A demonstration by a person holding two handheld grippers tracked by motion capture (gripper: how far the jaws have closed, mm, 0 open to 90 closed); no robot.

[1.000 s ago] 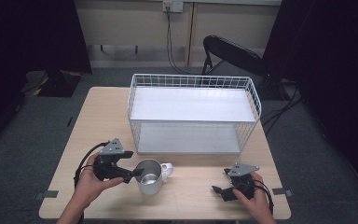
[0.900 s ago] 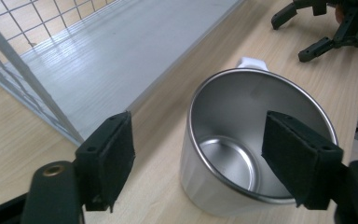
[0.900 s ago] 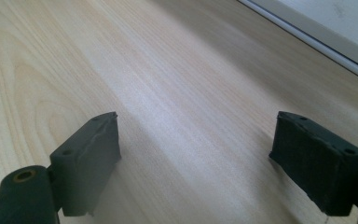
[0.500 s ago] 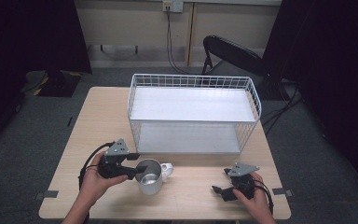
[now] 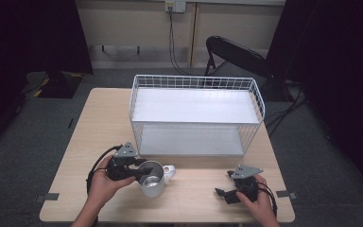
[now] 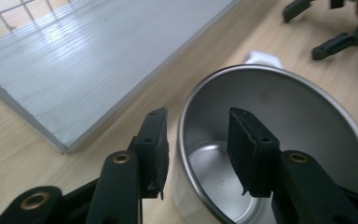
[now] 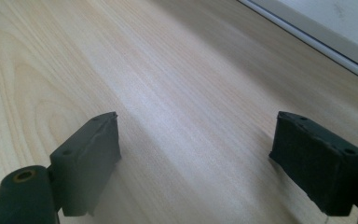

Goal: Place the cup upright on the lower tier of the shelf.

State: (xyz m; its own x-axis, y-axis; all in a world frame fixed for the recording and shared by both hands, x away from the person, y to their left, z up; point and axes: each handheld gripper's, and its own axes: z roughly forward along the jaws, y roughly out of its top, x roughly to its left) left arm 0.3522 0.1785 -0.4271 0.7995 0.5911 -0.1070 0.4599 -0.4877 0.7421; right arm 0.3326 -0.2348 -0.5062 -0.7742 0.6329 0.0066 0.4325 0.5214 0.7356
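While the right gripper [image 5: 228, 185] just sits on the near right part of the wooden table [image 5: 99, 123] with its jaws spread wide and only bare tabletop between them, the left gripper [image 5: 144, 170] is the busy one. It's at the metal mug [image 5: 152, 180], which stands upright on the near side of the table, just in front of the white wire basket [image 5: 196, 113] and a little left of the middle. In the left gripper view you can see the jaws straddling the mug's rim [image 6: 184, 122], one pad outside the wall and the other down inside the cup. They've just been closing in on that rim, but there's a visible gap between each pad and the metal, so I wouldn't call it a grip yet. The mug's white handle [image 5: 169, 172] sticks out on the far side from the gripper, pointing toward the right hand. The mug looks empty, with just a shiny bottom inside. The two grippers are well apart, and the right one's open jaws show up in the top right corner of the left gripper view too.
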